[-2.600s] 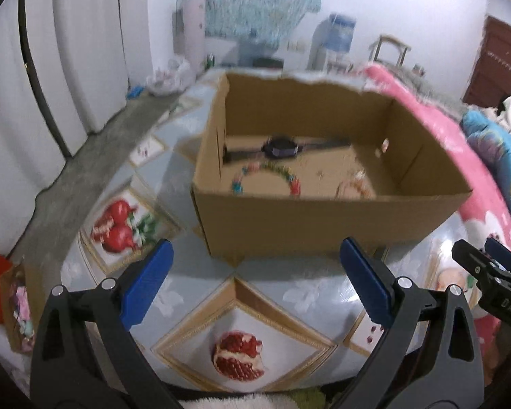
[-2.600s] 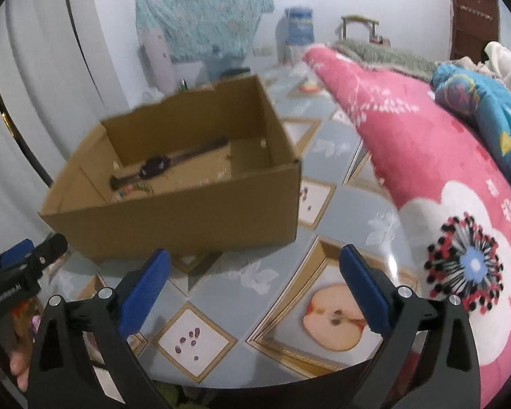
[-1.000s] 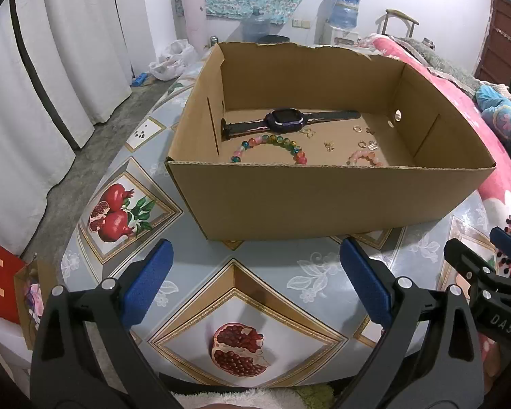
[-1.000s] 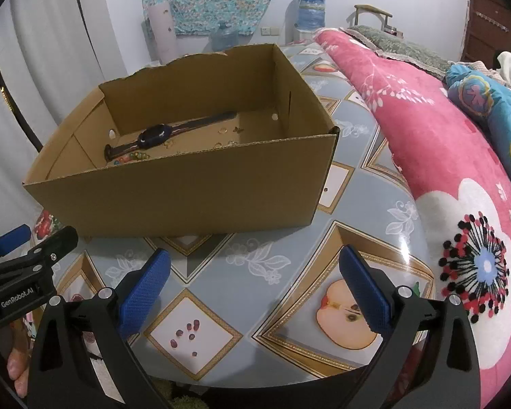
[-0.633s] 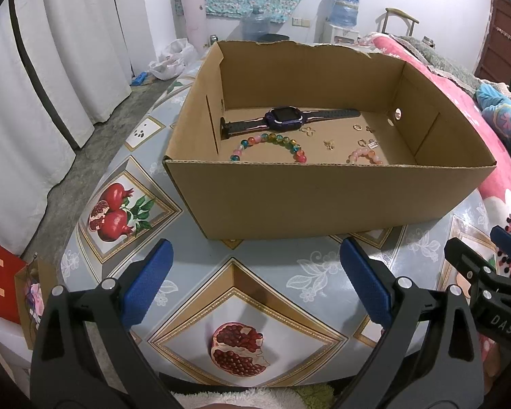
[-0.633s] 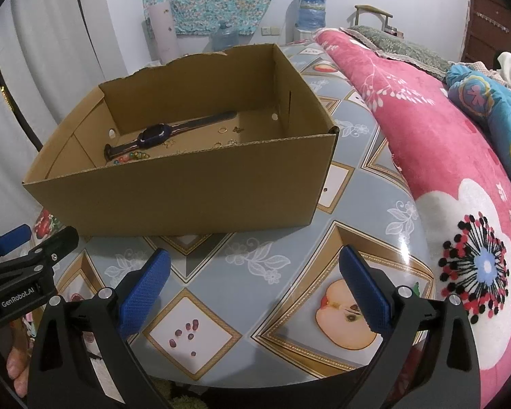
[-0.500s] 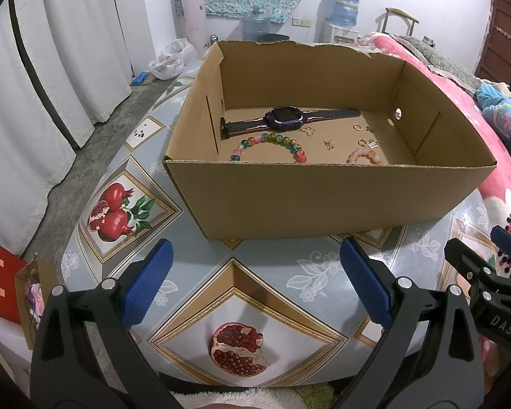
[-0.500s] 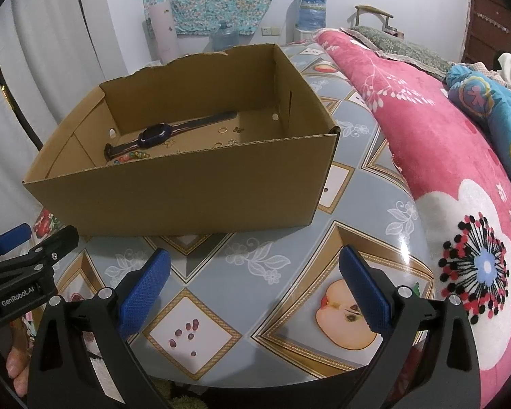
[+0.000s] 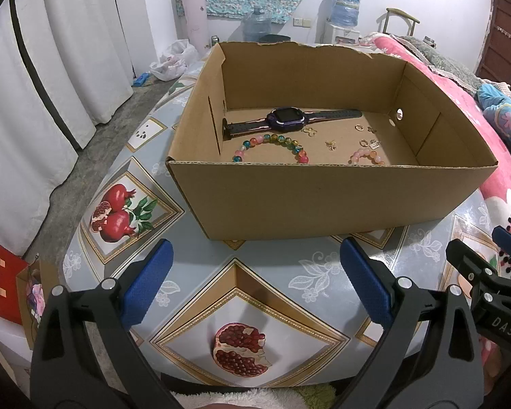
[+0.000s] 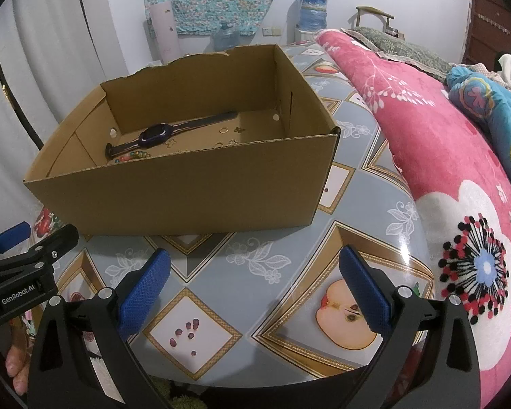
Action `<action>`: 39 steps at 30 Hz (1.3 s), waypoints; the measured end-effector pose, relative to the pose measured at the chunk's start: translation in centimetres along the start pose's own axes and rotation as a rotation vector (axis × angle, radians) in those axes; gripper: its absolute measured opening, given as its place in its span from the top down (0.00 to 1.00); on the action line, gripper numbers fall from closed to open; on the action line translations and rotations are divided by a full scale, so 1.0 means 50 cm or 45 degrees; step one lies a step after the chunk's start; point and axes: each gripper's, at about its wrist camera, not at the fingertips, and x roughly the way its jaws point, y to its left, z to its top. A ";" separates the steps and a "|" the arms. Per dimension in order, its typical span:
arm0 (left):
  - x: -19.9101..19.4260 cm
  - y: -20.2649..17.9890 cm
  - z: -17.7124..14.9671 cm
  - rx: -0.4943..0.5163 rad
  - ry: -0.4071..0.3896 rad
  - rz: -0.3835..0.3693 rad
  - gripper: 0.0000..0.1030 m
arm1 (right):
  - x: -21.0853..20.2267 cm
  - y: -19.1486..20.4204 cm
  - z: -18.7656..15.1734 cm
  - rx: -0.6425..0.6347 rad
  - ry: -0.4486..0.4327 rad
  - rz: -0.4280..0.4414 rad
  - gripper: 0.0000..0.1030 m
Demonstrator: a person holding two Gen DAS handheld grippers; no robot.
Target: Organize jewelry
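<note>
The left tool (image 9: 255, 272) hung wide apart and empty above the near edge of the surface (image 9: 310, 272), its blue pads (image 9: 148, 284) parted over a printed pomegranate tile. Straight ahead of it, beyond the fingertips and well clear of them, stood the open cardboard box (image 9: 323, 201), its near wall facing the tool. On the box floor past that wall lay the jewelry: a dark watch (image 9: 286, 120) stretched along the far side, a multicoloured bead bracelet (image 9: 271, 145) nearer and slightly left of the tool's centre line, a pink bead bracelet (image 9: 366, 156) ahead to the right, and a few small gold rings and charms (image 9: 361, 136) scattered between them. The right tool (image 10: 252, 276) was likewise spread wide with nothing between its pads (image 10: 364, 289), held over a tile with an apple print. From it the same box (image 10: 194, 194) sat ahead and to the left, the watch (image 10: 156, 136) visible over the near wall and the beads mostly hidden behind it. Each tool showed at the edge of the other's view, beside its neighbour. A pink flowered blanket (image 10: 460, 177) lay off to the right of the right tool.
</note>
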 end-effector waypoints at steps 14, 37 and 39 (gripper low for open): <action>0.000 -0.001 0.000 0.001 -0.001 0.000 0.08 | -0.001 0.000 0.000 0.000 0.000 0.001 0.06; 0.000 -0.001 0.001 0.003 0.002 0.002 0.08 | 0.002 0.000 -0.001 -0.005 0.003 0.005 0.06; 0.000 -0.001 0.001 0.001 0.000 0.003 0.08 | 0.004 0.000 -0.003 -0.006 0.005 0.009 0.06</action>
